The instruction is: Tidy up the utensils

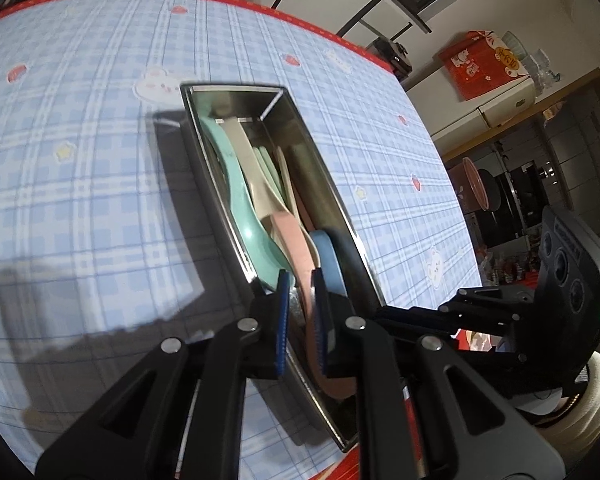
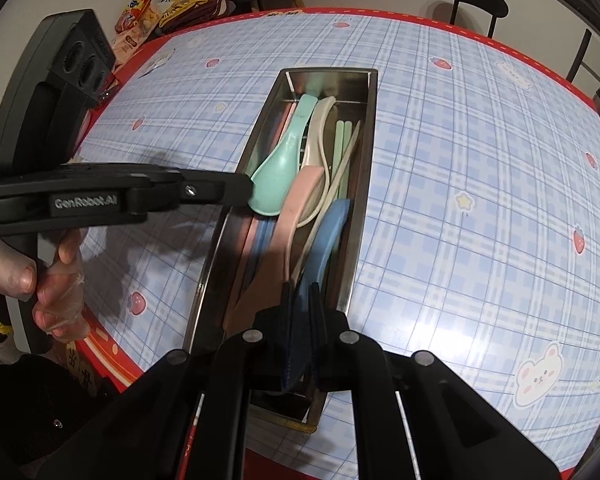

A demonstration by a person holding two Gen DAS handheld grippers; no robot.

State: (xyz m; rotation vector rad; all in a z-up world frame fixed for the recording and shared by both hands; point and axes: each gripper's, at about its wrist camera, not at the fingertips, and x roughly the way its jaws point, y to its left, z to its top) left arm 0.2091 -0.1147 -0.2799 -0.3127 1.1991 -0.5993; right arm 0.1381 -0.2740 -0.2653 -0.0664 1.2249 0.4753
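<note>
Utensils (image 2: pixel 300 184) lie crowded lengthwise in a narrow steel tray (image 2: pixel 364 184) on the blue plaid tablecloth (image 2: pixel 480 200): a mint spoon (image 2: pixel 278 176), a cream spoon (image 2: pixel 320 136), a pink spoon (image 2: pixel 296 204), a blue spoon (image 2: pixel 324 236) and pale green chopsticks (image 2: pixel 342 148) (bowls mostly toward the near end). The left gripper (image 1: pixel 300 308) reaches into the tray's near end, its blue-padded jaws narrowly apart with the pink spoon's handle (image 1: pixel 296 248) between them; whether the pads press on it I cannot tell. The right gripper (image 2: pixel 300 324) is clenched on the blue spoon's near end. A gloved hand (image 2: pixel 48 280) grips the left tool's handle.
</note>
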